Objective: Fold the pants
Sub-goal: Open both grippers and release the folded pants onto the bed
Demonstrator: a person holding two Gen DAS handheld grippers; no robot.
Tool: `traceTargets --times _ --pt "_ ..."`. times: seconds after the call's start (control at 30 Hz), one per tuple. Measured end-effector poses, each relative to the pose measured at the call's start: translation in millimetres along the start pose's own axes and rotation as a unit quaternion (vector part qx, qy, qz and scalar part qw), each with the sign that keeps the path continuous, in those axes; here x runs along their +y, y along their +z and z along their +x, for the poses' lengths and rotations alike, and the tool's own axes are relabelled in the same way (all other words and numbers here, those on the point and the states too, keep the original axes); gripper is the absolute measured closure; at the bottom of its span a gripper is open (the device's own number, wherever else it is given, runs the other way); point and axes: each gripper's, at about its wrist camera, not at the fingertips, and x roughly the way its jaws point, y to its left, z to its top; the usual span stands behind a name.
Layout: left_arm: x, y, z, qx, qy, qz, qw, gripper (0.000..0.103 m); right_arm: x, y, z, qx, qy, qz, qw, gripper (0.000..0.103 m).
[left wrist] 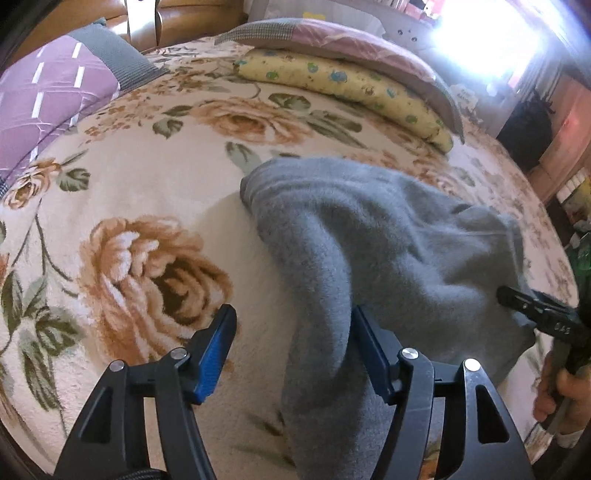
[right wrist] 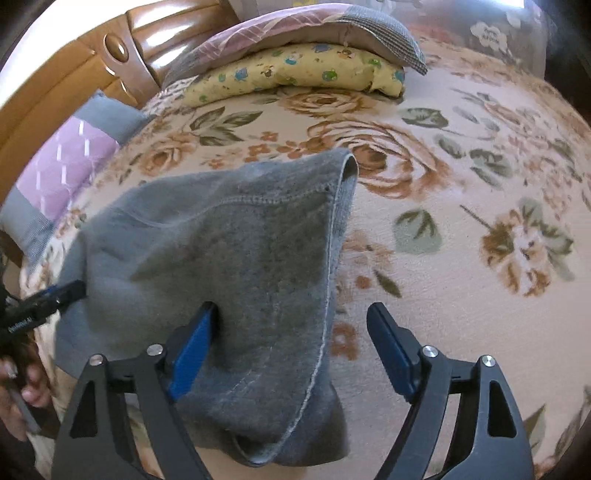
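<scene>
Closest in, the left gripper [left wrist: 293, 325] has its jaws spread wide. A fold of the grey pants [left wrist: 369, 240] drapes between them, lying against the finger at 4 o'clock, while the other blue pad [left wrist: 218, 347] is clear of the cloth, so nothing is pinched. Same deal with the right gripper [right wrist: 291, 325]: jaws wide apart, the pants [right wrist: 229, 251] hanging over the 8 o'clock finger, the 4 o'clock finger over bare blanket. Not clamped on anything either.

The pants sit bunched up in the middle of the floral blanket [left wrist: 147, 184], a stitched hem edge [right wrist: 332, 229] running from about 12 down to 6 in the right wrist view. Each camera catches the other gripper at the cloth's edge, with the person's hand [left wrist: 554, 391] behind it.

Further back, toward 12 o'clock, a yellow printed pillow [right wrist: 295, 74] lies under a pink and grey quilt [right wrist: 314, 29]. A purple cushion [left wrist: 48, 99] sits around 10, with a wooden headboard [right wrist: 74, 74] beyond it.
</scene>
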Motion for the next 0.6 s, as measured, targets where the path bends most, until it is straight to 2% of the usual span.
traceTargets --times 0.13,0.4,0.6 --pt "-3 -2 -4 0.001 0.008 0.000 1.0000 0.037 2 2 -7 0.001 0.012 0.001 1.000 0.021" --pt "-8 -11 -29 0.003 0.011 0.009 0.9999 0.039 28 3 -66 -0.061 0.057 -0.027 0.996 0.020" --pt "-21 -20 -47 -0.006 0.010 0.036 0.9993 0.038 49 -6 -87 -0.072 0.066 -0.059 0.993 0.020"
